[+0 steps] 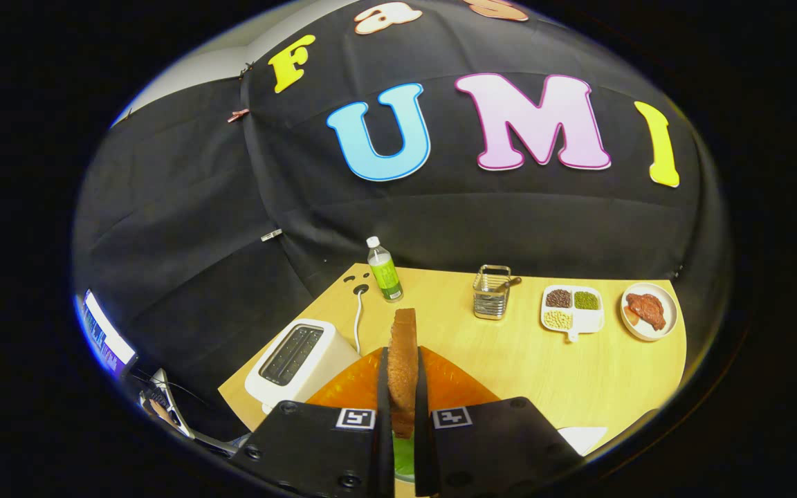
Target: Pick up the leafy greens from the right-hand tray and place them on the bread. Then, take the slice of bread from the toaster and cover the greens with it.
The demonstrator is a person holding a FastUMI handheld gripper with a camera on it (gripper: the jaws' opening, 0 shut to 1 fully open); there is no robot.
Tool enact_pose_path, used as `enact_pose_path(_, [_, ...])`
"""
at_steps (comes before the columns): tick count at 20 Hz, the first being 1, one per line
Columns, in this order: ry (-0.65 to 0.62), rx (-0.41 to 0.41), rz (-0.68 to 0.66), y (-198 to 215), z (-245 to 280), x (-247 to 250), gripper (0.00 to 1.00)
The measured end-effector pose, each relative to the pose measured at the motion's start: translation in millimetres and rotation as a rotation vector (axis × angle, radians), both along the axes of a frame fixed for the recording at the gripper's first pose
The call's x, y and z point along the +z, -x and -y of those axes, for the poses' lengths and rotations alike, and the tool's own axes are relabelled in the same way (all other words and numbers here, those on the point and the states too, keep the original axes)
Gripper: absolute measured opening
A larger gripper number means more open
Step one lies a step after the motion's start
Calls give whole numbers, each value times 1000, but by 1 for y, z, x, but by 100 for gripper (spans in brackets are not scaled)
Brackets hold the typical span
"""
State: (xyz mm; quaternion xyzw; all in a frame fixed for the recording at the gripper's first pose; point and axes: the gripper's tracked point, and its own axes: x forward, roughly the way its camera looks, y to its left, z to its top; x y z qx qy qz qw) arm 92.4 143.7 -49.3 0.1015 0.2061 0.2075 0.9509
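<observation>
Slice of bread (402, 360) stands on edge, pinched between both fingers of the tool (403, 408), lifted clear of the toaster (298, 360) beside it and above the orange tray (454, 384). A green patch directly under the slice, likely the greens already laid. Remaining, by judgement: lower the slice over them on the desk (564, 366).

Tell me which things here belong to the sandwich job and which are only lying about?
Job: bread slice clamped in gripper; toaster; orange tray; greens.
Lying about: bottle, wire holder, divided dish, plate of sauce.
</observation>
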Motion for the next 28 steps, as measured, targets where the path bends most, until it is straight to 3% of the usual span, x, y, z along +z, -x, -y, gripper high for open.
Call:
enact_pose_path(9, [-148,115,-120,34,-19,-75,15])
enact_pose_path(13, [-187,113,-142,29,-31,-104,15])
enact_pose_path(19, [-222,45,-187,8,-26,-145,15])
enact_pose_path(26, [-283,-68,-299,11,-3,-201,16])
enact_pose_path(28, [-249,-109,-318,13,8,-214,21])
